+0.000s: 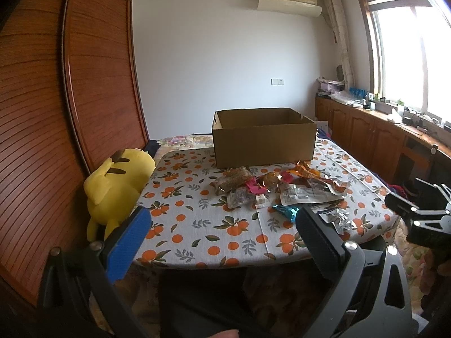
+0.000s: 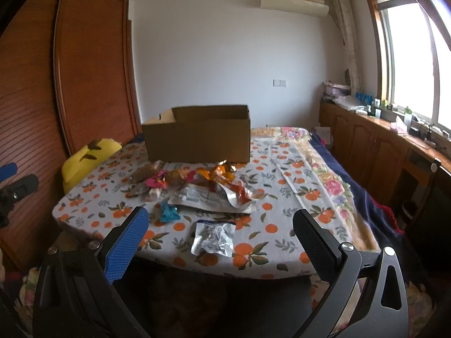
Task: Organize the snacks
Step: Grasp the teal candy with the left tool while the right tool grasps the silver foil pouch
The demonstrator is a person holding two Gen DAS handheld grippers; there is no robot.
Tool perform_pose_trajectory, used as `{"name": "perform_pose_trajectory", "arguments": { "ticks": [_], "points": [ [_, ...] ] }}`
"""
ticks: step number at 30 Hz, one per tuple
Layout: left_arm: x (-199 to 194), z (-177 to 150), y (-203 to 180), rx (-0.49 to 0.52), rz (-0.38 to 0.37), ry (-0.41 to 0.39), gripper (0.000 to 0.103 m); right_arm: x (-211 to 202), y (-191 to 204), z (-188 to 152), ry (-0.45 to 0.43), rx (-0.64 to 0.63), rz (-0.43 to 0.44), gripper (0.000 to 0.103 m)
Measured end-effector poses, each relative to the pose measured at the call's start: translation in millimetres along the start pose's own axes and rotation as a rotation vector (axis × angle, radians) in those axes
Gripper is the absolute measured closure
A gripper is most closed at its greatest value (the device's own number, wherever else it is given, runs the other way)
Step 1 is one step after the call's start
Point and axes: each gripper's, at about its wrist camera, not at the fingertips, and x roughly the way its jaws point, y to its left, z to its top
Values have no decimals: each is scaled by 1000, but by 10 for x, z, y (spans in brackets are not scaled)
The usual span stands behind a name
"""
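A pile of snack packets (image 1: 279,187) lies on the orange-print tablecloth (image 1: 197,219), in front of an open cardboard box (image 1: 263,138). The pile (image 2: 197,186) and box (image 2: 197,135) also show in the right wrist view. A silver packet (image 2: 214,238) lies apart near the front edge, with a small blue packet (image 2: 169,212) beside it. My left gripper (image 1: 222,225) is open and empty, held before the table's front edge. My right gripper (image 2: 220,225) is open and empty, just short of the silver packet. It also shows at the right of the left wrist view (image 1: 417,211).
A yellow plush toy (image 1: 118,186) leans at the table's left edge against a wooden wardrobe (image 1: 56,112). Wooden cabinets (image 1: 366,135) with clutter run under the window at right. A floral blanket (image 2: 338,186) covers the right side.
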Motion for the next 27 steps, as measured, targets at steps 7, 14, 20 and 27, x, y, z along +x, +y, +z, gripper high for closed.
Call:
{"name": "perform_pose_trajectory", "arguments": {
  "ticks": [7,14,20,27],
  "points": [
    [465,-102,-96,6,-14,67,0,490,-89,-47,85,-40,40,0],
    [1003,-259,-193,2,-42,141,0,1137,-122,-250,247,-85,69,3],
    [1342,-338,-305,-2,-124,201,0,1400,-96,-341,329,-92,109,9],
    [1610,-322,-418,-30,-217,257,1,1554,2,-311,364,-126,118,15]
  ]
}}
